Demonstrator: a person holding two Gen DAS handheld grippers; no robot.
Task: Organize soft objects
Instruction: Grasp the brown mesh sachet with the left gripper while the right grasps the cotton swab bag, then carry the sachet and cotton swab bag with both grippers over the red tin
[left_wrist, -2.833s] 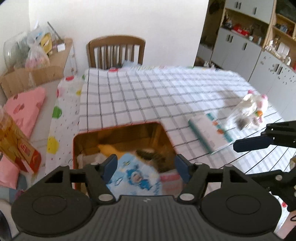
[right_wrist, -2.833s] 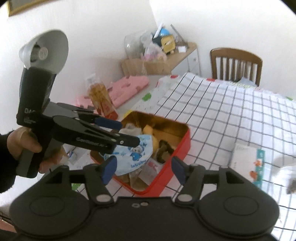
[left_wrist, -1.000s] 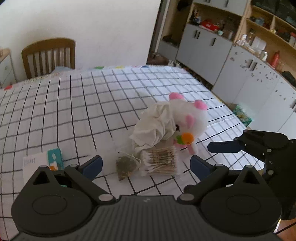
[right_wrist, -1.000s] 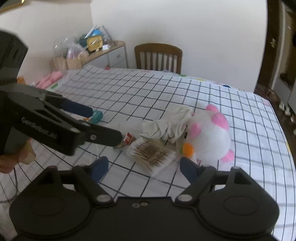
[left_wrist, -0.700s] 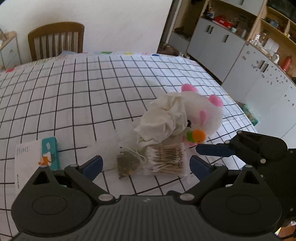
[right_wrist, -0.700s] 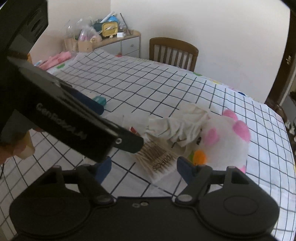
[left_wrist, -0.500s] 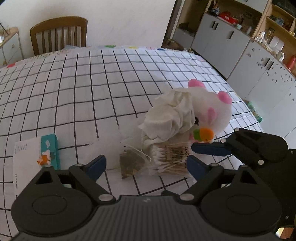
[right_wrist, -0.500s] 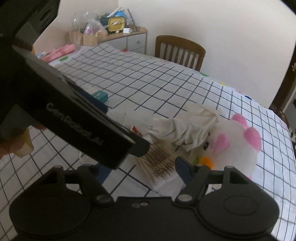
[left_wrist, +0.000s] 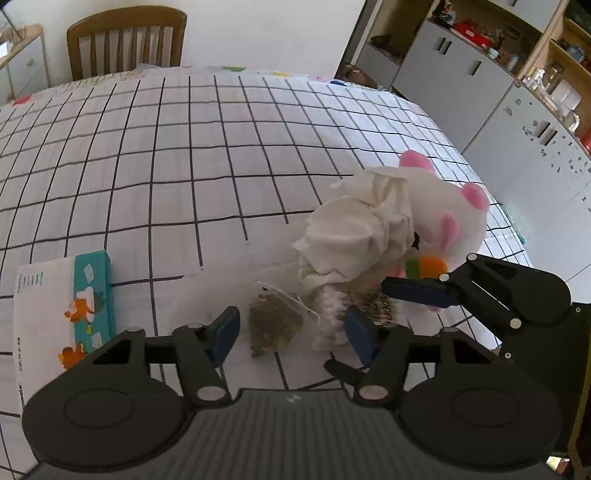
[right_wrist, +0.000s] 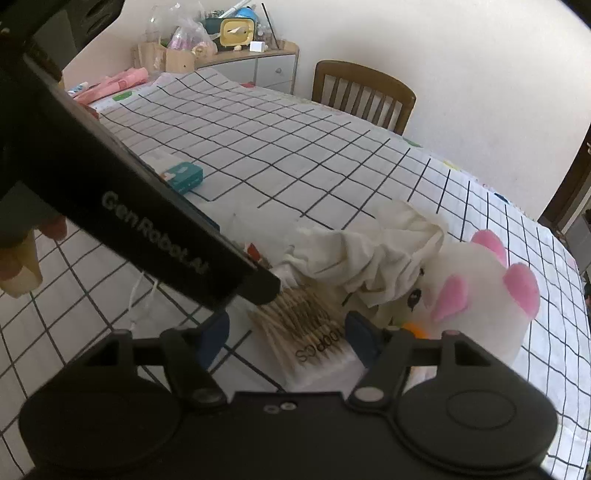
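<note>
Soft items lie clustered near the right end of the checked tablecloth (left_wrist: 184, 155): a white plush toy (left_wrist: 447, 218) with pink ears, a crumpled white cloth (left_wrist: 362, 229) draped against its face, a clear pack of cotton swabs (right_wrist: 314, 332) in front of the cloth, and a tea bag (left_wrist: 275, 325) just beside the pack.

Left gripper (left_wrist: 291, 334): jaws closing, with the tea bag and the pack's near end between them; the pads do not yet press on either.

Right gripper (right_wrist: 286, 336): jaws closing around the swab pack, pads apart from it on the left side; contact on the right side cannot be told.

A tissue pack (left_wrist: 92, 291) lies well apart to the left. A wooden chair (left_wrist: 125, 40) stands at the far edge.
</note>
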